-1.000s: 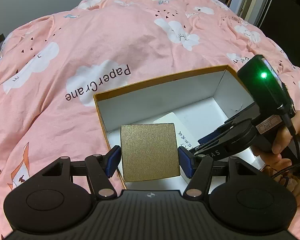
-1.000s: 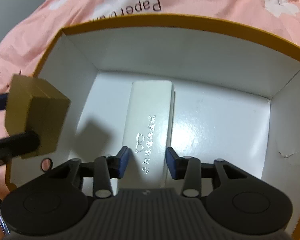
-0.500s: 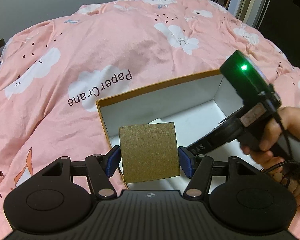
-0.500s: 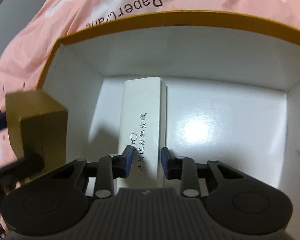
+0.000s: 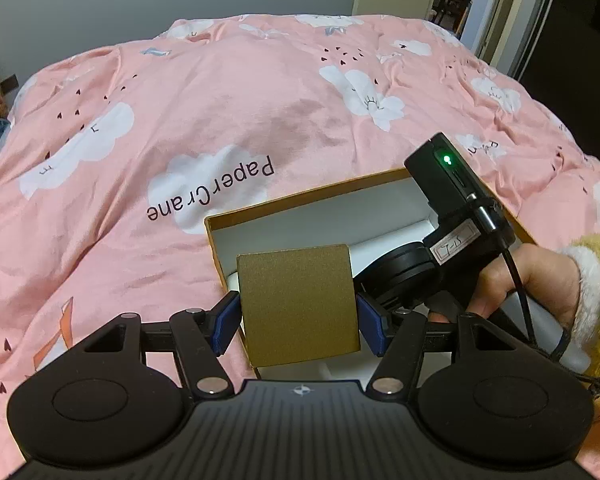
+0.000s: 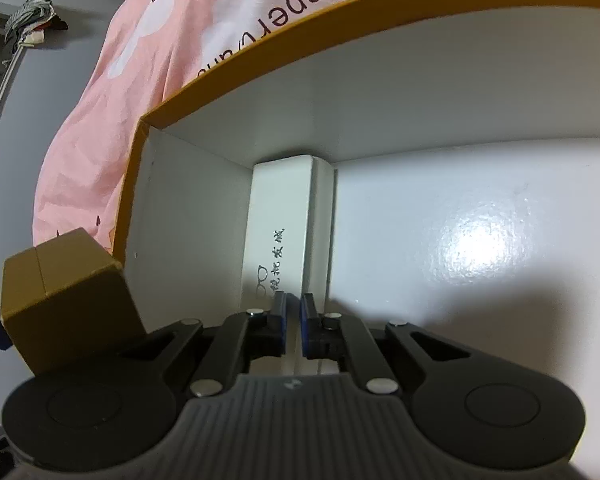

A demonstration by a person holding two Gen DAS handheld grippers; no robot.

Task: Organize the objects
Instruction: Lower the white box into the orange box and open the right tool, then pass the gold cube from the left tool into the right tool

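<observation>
My left gripper (image 5: 298, 320) is shut on a gold cardboard box (image 5: 298, 304), holding it above the near left corner of an open orange-rimmed carton (image 5: 300, 196) with a white inside. The gold box (image 6: 68, 304) also shows at the left of the right wrist view, just outside the carton's left wall (image 6: 136, 216). A long white box (image 6: 280, 216) with dark lettering lies inside, against the far wall. My right gripper (image 6: 293, 312) reaches into the carton over that box's near end, its jaws closing down to a thin slit with nothing visibly gripped.
The carton sits on a bed under a pink quilt (image 5: 220, 112) printed with clouds. A hand (image 5: 540, 280) in a yellow fleecy sleeve holds the right gripper's black body (image 5: 452, 240). The carton floor (image 6: 480, 248) right of the white box is bare.
The right gripper's jaws closed from wide apart to nearly touching while it rolled and sank deeper toward the carton's far left corner. The white box now lies against the far wall. The left gripper kept still.
</observation>
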